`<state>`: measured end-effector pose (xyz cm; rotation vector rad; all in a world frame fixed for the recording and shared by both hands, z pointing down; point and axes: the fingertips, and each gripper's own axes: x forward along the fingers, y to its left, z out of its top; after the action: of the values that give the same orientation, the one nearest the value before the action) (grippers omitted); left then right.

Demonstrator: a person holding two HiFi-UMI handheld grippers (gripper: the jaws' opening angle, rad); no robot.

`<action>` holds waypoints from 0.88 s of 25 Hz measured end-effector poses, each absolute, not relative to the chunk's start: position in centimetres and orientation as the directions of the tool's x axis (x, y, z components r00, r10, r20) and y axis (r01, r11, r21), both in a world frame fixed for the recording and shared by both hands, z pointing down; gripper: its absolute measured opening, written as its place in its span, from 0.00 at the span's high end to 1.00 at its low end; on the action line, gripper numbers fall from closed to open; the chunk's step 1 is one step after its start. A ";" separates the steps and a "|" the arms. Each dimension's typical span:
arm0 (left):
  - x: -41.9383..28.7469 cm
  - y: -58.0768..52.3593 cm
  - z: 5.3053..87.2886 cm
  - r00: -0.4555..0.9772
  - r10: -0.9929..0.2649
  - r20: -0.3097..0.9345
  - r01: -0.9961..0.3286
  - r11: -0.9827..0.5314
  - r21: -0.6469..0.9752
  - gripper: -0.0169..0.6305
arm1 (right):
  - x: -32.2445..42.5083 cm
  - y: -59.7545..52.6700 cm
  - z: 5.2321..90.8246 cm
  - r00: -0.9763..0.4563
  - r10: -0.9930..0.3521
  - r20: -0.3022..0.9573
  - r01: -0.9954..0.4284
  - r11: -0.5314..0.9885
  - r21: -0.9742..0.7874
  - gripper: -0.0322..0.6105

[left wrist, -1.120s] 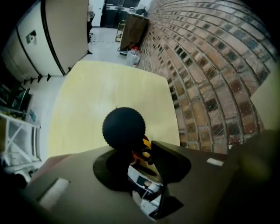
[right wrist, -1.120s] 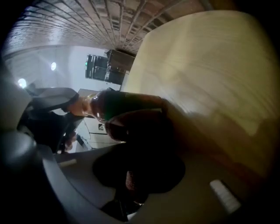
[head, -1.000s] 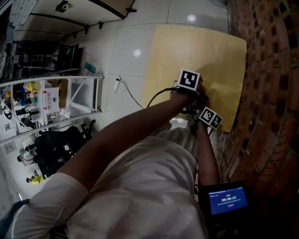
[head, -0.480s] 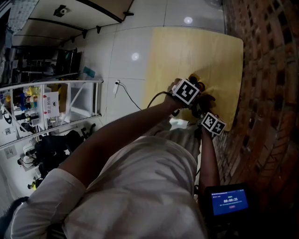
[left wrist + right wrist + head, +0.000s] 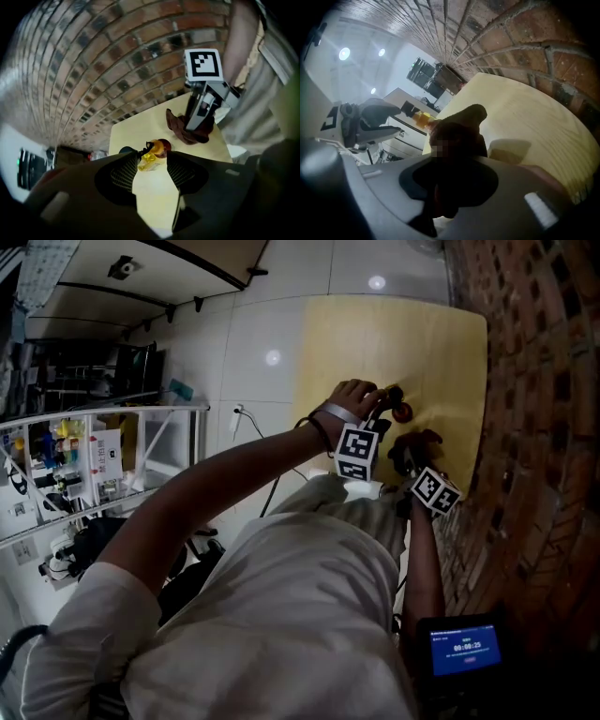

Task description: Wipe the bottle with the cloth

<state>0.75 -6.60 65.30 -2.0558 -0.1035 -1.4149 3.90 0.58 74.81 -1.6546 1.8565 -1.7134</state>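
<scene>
A small yellow bottle (image 5: 153,154) with a red cap (image 5: 402,412) appears to lie on the light wooden table (image 5: 394,334). My left gripper (image 5: 152,168) points down at it. Its jaws have just been opening and stand open, with the bottle at their tips and no pad pressing on it. In the head view the left gripper (image 5: 386,407) sits under the hand. My right gripper (image 5: 412,454) is shut on a dark brown cloth (image 5: 459,136), which rests bunched on the table (image 5: 185,129) just beside the bottle (image 5: 423,119).
A brick wall (image 5: 534,381) runs along the table's right side, close to both grippers. White tiled floor and metal shelves (image 5: 84,456) lie to the left. A device with a blue screen (image 5: 464,648) hangs near the person's waist.
The left gripper has rolled over, so its marker cube went from on top to the near side and the hand now shows. The red cap has come into view. The right gripper shifted slightly.
</scene>
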 end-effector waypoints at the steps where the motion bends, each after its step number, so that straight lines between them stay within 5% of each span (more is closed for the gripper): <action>1: 1.1 -6.6 65.5 0.423 -0.270 0.865 0.473 -0.749 -0.465 0.64 | 4.1 0.7 74.9 -0.391 -0.740 0.546 -0.603 -0.242 -0.760 0.81; 7: 3.5 -5.0 66.4 0.476 -0.234 0.848 0.718 -0.455 -0.528 0.62 | 5.2 1.0 75.9 -0.368 -0.750 0.549 -0.601 -0.259 -0.756 0.81; 12: 3.0 -6.2 70.0 0.334 -0.262 0.905 0.837 -0.360 -0.413 0.60 | 5.7 0.4 75.8 -0.365 -0.762 0.535 -0.603 -0.244 -0.759 0.81; 22: 5.2 -6.2 69.9 0.327 -0.294 0.898 0.858 -0.307 -0.412 0.65 | 1.6 -0.3 72.5 -0.495 -0.745 0.446 -0.635 -0.040 -0.772 0.81</action>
<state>5.19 -6.17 69.88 -1.4466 -0.5502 -1.2640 1.63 -0.33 72.49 -1.5183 2.0998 -1.5813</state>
